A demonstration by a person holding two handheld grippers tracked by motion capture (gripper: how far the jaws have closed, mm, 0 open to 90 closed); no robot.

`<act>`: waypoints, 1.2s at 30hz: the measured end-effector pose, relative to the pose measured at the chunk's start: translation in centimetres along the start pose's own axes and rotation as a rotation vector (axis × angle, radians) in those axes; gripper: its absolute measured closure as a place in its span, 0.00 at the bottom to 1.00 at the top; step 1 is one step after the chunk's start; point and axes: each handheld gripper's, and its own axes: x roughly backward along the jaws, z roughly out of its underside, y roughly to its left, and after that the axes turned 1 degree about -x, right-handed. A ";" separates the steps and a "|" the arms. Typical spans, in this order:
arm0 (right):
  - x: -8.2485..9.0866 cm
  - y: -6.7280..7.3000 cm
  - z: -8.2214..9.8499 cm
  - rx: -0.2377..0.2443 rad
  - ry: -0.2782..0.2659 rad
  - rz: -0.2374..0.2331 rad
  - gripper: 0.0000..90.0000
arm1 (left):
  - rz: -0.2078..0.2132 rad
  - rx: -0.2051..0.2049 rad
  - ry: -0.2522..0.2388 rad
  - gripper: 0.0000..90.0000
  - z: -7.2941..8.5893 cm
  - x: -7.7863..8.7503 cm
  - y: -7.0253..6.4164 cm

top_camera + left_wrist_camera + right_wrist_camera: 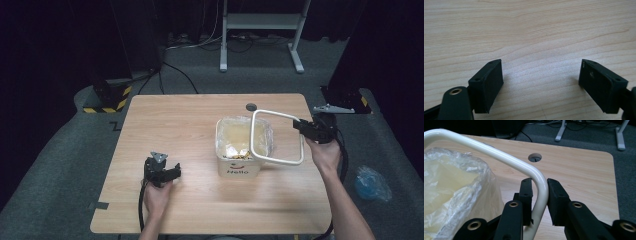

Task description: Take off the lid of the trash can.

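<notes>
High view: cream rect. ring (pixel 278 137), glossy, lifted off bin (pixel 239 165).

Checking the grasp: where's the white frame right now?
High view, right of centre: the white frame is clamped in the right gripper, tilted over the lined bin.

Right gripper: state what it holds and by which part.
The right gripper clamps the bin's white frame at a rounded corner. The left gripper holds nothing.
</notes>
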 end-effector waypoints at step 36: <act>2.1 -4.0 3.5 -0.061 -0.005 0.051 0.83 | 0.000 -0.001 0.000 0.22 0.0 0.0 0.0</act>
